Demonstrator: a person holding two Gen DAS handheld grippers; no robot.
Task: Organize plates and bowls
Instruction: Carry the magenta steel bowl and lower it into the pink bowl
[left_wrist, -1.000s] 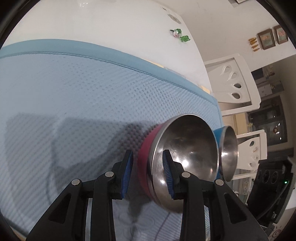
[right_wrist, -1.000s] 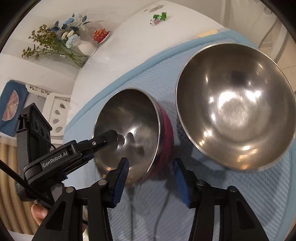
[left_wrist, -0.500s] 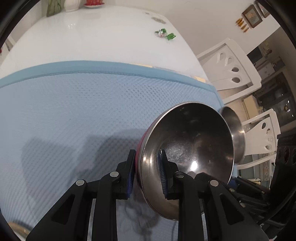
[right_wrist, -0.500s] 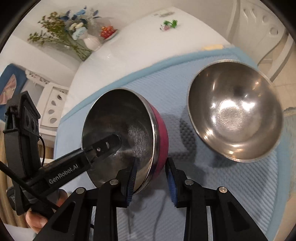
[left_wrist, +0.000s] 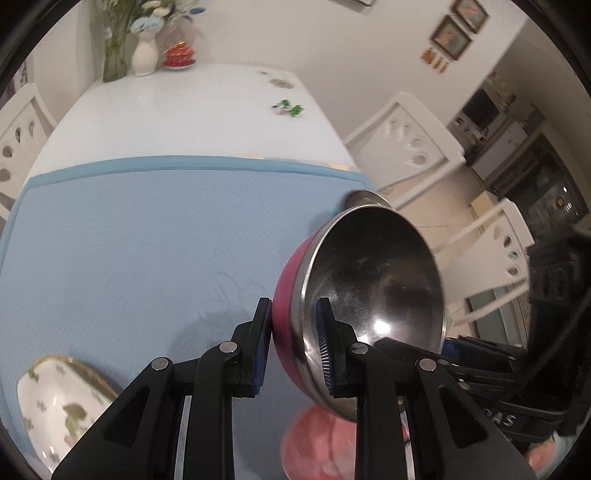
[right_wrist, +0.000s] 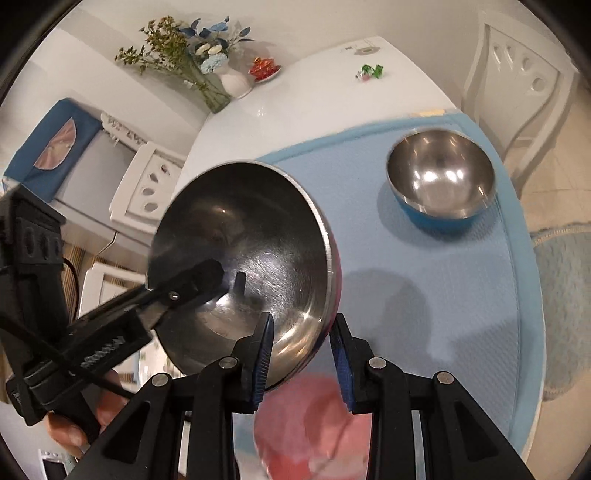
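Both grippers hold the pink bowl (right_wrist: 258, 258) by its rim, tilted, above the blue mat (right_wrist: 461, 295). Left gripper (left_wrist: 291, 347) and right gripper (right_wrist: 301, 354) pinch opposite edges. The blue bowl (right_wrist: 441, 181) sits beyond, nearer the right gripper.

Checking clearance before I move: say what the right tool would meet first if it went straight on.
Probably nothing new: the right tool already straddles the pink bowl rim. Beyond lies the blue mat.
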